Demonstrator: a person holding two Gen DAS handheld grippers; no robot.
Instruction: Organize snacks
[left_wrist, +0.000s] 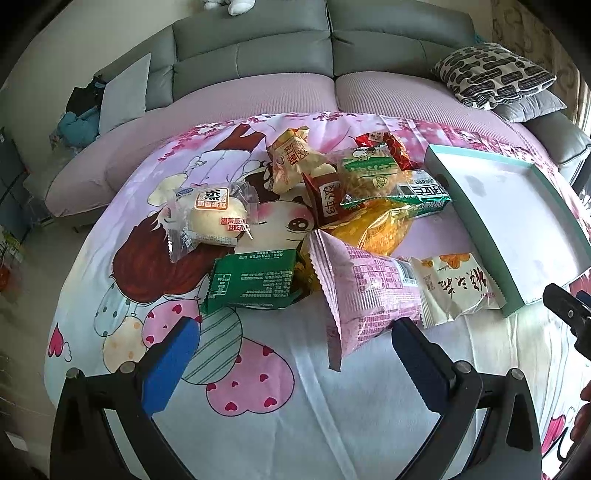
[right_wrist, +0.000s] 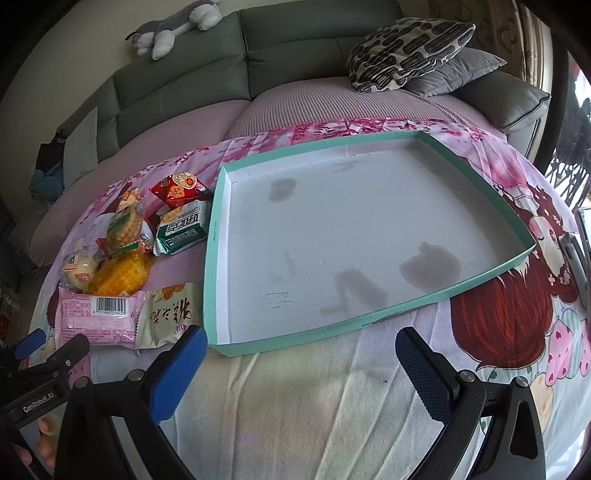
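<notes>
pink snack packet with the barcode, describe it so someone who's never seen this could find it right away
Start at the big teal-rimmed tray on the cartoon bedsheet; the snack pile lies beside it. At the pile's near edge lies the pink snack packet, next to a cream packet with black brush lettering. It is the only pink wrapper, with its barcode facing up.

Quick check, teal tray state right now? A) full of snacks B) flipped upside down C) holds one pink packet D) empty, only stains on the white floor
D: the teal tray sits open side up with nothing inside but dark stains, while the pink packet and the rest of the snack pile lie on the cloth beside it.
</notes>
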